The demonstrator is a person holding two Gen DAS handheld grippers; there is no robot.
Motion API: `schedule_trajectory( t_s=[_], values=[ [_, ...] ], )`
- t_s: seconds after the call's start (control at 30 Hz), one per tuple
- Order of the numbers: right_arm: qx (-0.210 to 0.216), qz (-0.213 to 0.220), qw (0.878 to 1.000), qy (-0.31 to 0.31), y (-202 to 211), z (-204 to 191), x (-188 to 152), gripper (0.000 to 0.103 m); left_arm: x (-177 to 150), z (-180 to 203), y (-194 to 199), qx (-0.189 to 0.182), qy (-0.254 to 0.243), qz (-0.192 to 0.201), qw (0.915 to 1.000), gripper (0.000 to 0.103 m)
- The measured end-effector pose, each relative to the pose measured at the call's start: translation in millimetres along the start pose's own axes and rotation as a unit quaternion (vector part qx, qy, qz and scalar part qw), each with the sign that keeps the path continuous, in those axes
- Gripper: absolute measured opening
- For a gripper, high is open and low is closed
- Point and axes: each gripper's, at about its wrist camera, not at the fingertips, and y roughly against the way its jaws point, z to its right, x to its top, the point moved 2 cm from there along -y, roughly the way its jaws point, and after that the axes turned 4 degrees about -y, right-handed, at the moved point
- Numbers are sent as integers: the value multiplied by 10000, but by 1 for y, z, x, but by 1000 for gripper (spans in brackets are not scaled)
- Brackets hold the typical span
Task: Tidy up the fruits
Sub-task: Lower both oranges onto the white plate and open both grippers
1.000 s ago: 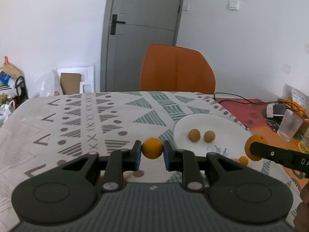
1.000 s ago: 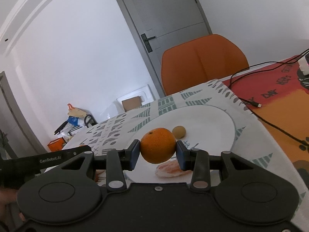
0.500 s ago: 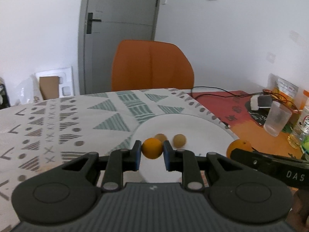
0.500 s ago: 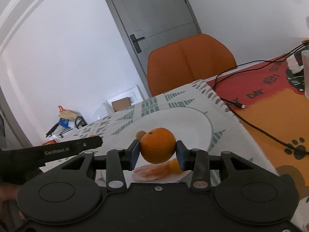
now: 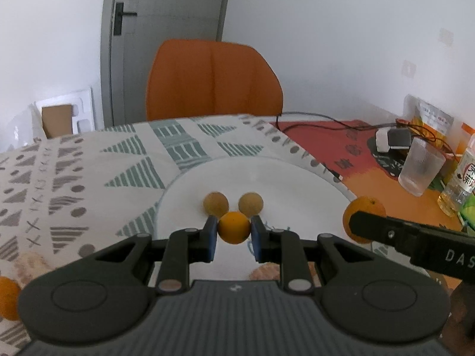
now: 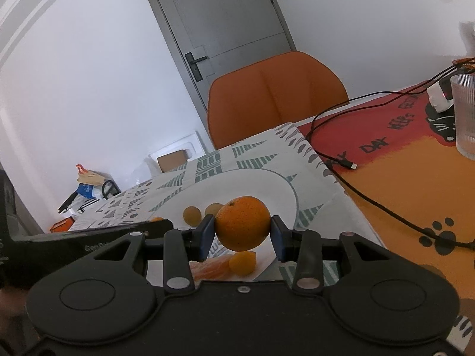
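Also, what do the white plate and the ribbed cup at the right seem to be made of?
The white plate looks like glazed ceramic: plain white, smooth, with a soft sheen, though melamine is possible. The ribbed cup seems to be clear glass or hard plastic: translucent, with fine upright ridges, and the table's colours show through it. The pictures do not settle which.
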Motion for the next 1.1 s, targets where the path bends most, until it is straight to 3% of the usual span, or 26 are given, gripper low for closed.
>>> schedule_trajectory(
  t_s=[0.17,0.3,0.5,0.73,0.83,0.93,1.1],
  values=[
    [-21,-28,10000,45,-4,-1,0,38,0,4,-2,-59,-116,-93,9999,27],
    [-27,-89,9999,96,-9,-4,-1,38,2,-9,5,57,66,-56,9999,31],
    [-25,-169,9997,177,-19,-8,4,38,2,-34,18,291,242,48,9993,45],
    [0,-292,9989,374,-31,-22,3,38,-1,-55,33,515,383,81,9979,47],
    [-141,-324,9982,486,-39,-26,1,38,-5,-67,44,607,467,157,9969,62],
    [-214,-398,9978,490,-45,-27,-3,39,-9,-79,53,747,538,209,9955,63],
    [-340,-265,9974,582,-41,-34,-5,50,-15,-96,64,888,676,218,9935,64]
  ],
)
